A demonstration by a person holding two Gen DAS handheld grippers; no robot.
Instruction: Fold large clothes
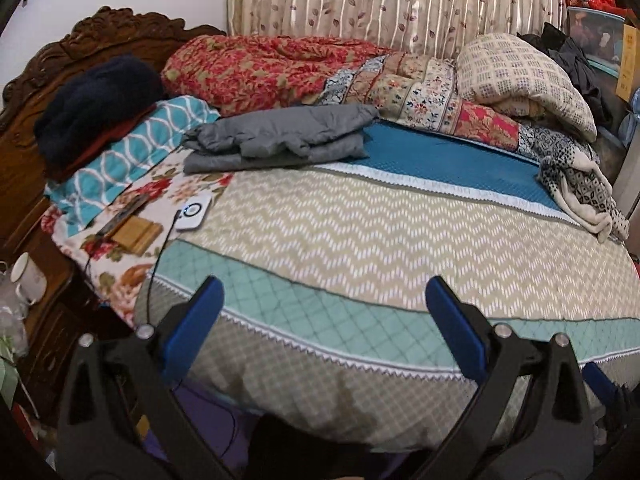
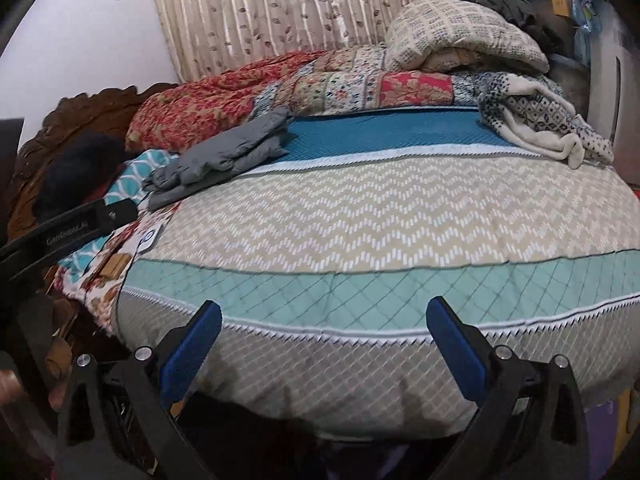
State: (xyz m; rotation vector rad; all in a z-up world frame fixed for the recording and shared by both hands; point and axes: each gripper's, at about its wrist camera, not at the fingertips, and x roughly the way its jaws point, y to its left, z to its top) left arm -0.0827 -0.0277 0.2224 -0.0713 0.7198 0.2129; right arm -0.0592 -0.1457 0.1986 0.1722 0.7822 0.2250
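A folded grey padded garment (image 1: 280, 140) lies on the far left part of the bed, half on the blue stripe of the bedspread (image 1: 360, 216); it also shows in the right wrist view as the grey garment (image 2: 224, 156). A crumpled black-and-white patterned knit (image 1: 576, 188) lies at the bed's right edge, also seen as the knit (image 2: 536, 124). My left gripper (image 1: 324, 286) hangs open over the near edge of the bed with nothing between its blue pads. My right gripper (image 2: 325, 306) is open and empty too, well short of both garments.
Rolled floral quilts (image 1: 280, 68) and a cream checked blanket (image 1: 520, 76) line the back below a curtain. A dark blue bundle (image 1: 96, 108) sits on a teal pillow by the carved headboard (image 1: 48, 64). A white device (image 1: 194, 212) with a cable, a wooden block (image 1: 136, 232) and a mug (image 1: 28, 280) are at left.
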